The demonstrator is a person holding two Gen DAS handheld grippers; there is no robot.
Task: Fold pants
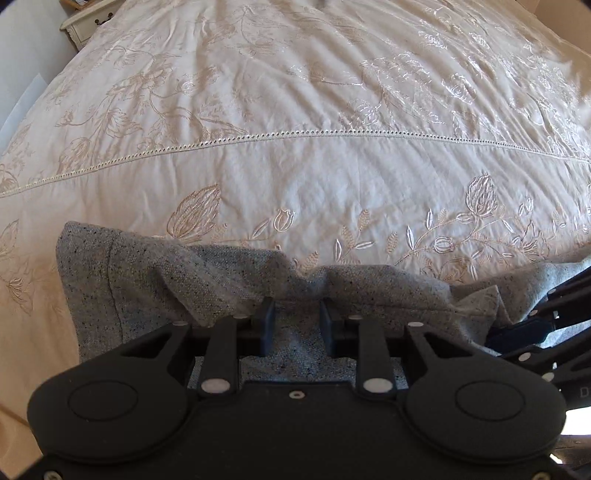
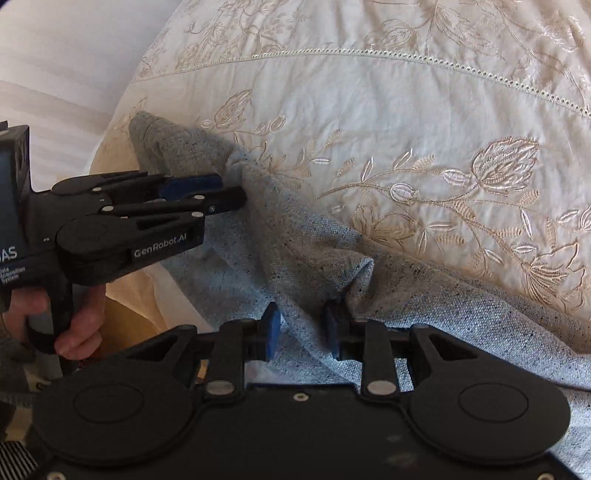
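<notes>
- Filling the 6 o'clock edge of each wrist view: black gripper bodies, nearest the lens, with round pivot caps at either side.
- Spreading from 9 through 12 to 3 o'clock: cream embroidered bedspread [image 1: 295, 166], stitched with flowers and leaves, crossed by an eyelet seam [image 1: 295, 134].
- Lying along the bedspread's near edge, from 8 to 4 o'clock in the left wrist view: grey speckled pants [image 1: 147, 280], bunched into ridges, one squared end reaching toward 9 o'clock.
- Running diagonally in the right wrist view from 10 o'clock down to 4 o'clock: the same pants [image 2: 303, 236], a fold standing up at centre.
- Pointing down at the cloth at 6 o'clock: left gripper [image 1: 297, 326], blue pads parted, fabric passing between them, pads not visibly pinching it; released.
- Sitting at 6 o'clock in its own view: right gripper [image 2: 304, 328], jaws apart, a raised fold between the pads; pressing or not, cannot tell.
- Wrapping the left gripper's handle at 8 o'clock in the right wrist view: a hand [image 2: 74, 314].
- Showing at 11 o'clock in the left wrist view: corner of a pale nightstand [image 1: 86, 24].
</notes>
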